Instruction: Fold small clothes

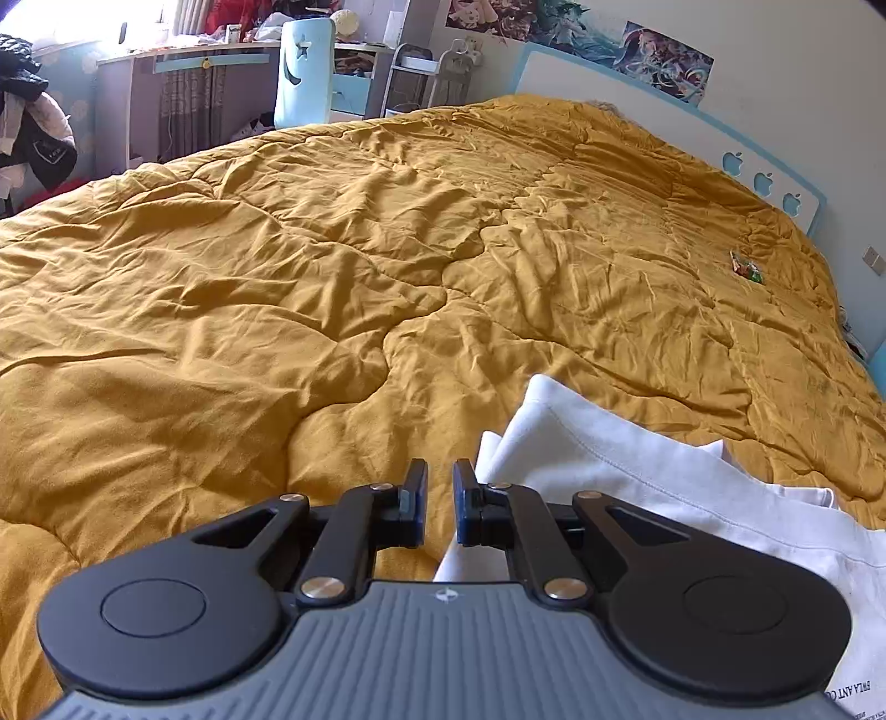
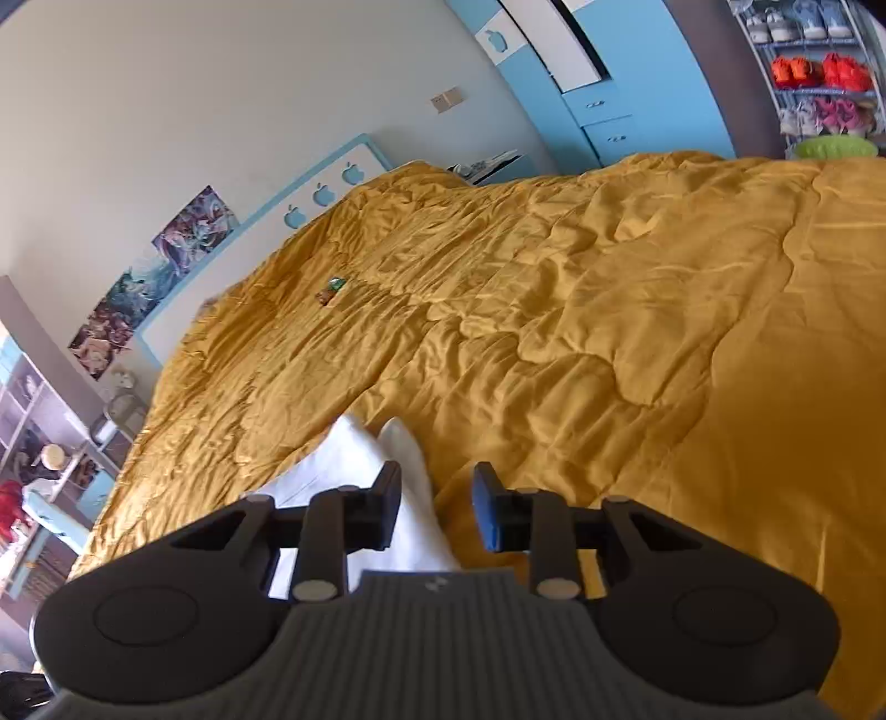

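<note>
Closest to my left lens, the left gripper (image 1: 440, 501) hangs over the mustard-yellow quilt (image 1: 343, 266) with its jaws a narrow slit apart and nothing pinched between them. Just to its right lies the white T-shirt (image 1: 626, 471), rumpled, partly doubled over on the quilt, with a stitched hem running across it and some dark printed lettering at the lower right edge; the cloth passes under that gripper's right finger, though I cannot tell whether it touches. Through my right lens, the right gripper (image 2: 437, 512) stands with a wider gap; the same white T-shirt (image 2: 365, 457) sits beside its left finger and reaches partly into the gap, but the pads are not pressing on it. Further up the bed a small red-and-green wrapper (image 1: 746, 267) rests on the quilt near the white-and-blue headboard (image 1: 764, 180) with apple cut-outs. Posters (image 1: 637, 50) line the wall above it, and a shoe rack (image 2: 814, 66) stands at the far right.
</note>
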